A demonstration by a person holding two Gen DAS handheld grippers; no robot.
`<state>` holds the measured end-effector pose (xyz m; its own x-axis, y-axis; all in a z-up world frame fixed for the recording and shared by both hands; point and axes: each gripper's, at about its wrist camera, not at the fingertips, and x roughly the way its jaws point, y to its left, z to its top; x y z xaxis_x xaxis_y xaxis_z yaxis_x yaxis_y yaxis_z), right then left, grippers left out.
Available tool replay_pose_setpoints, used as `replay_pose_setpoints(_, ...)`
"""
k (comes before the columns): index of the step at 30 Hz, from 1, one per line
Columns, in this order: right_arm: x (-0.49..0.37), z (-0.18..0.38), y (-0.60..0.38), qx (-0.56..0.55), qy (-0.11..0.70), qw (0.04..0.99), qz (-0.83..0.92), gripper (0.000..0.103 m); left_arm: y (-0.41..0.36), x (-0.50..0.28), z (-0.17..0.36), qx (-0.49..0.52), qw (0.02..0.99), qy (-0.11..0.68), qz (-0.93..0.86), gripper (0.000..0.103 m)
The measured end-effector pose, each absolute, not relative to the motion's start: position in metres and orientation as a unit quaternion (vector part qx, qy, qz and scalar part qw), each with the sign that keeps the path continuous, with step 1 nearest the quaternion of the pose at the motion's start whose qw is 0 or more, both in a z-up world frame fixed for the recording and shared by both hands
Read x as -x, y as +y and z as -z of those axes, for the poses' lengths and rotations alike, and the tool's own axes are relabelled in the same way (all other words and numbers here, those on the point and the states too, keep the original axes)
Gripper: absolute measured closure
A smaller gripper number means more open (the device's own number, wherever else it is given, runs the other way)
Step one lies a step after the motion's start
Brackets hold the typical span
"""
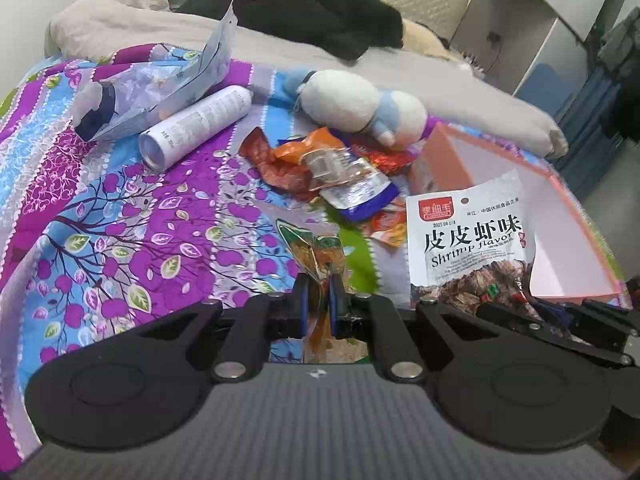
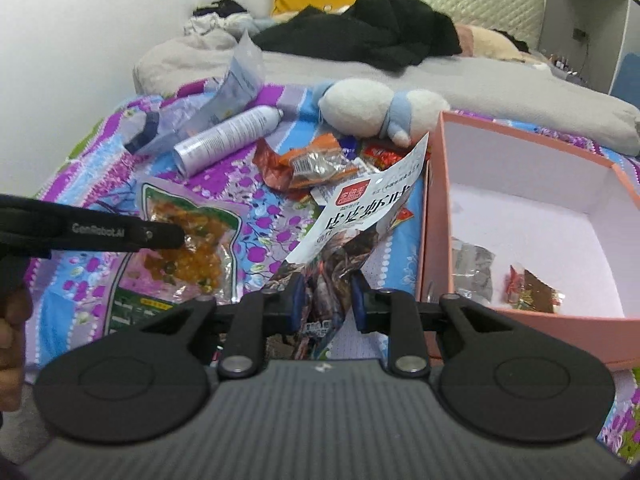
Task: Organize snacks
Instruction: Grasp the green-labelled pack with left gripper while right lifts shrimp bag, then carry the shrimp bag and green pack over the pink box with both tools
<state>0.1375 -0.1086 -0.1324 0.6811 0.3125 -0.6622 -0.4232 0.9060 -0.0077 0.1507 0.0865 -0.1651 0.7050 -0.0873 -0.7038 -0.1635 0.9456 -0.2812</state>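
My left gripper [image 1: 319,295] is shut on a green-and-orange snack bag [image 1: 316,248], seen flat in the right wrist view [image 2: 188,240] with the left gripper's finger [image 2: 160,236] across it. My right gripper [image 2: 326,296] is shut on the white shrimp flavor bag [image 2: 352,220], held tilted just left of the pink box [image 2: 440,200]; the bag also shows in the left wrist view [image 1: 468,240]. The box holds two small packets [image 2: 532,290]. A pile of small snack packets [image 1: 332,164] lies on the bedspread beyond.
A white spray can [image 1: 196,126], a clear plastic bag [image 1: 160,88] and a plush toy [image 1: 360,104] lie on the purple flowered bedspread [image 1: 120,220]. Black clothes [image 1: 320,20] and a grey duvet lie farther back. A cabinet stands at the right.
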Motion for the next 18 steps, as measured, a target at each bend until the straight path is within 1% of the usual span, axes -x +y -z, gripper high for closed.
replay_pose_setpoints(7,-0.113,0.108,-0.125,0.067,0.304,0.931,-0.188,0.076,0.071,-0.134,0.142,0.158,0.917,0.367,-0.006,0.091)
replay_pose_setpoints(18,-0.092,0.084,-0.155,0.047,0.271,0.949,-0.157,0.076,0.041,-0.123,0.113,0.144,0.926,0.347,0.023,0.091)
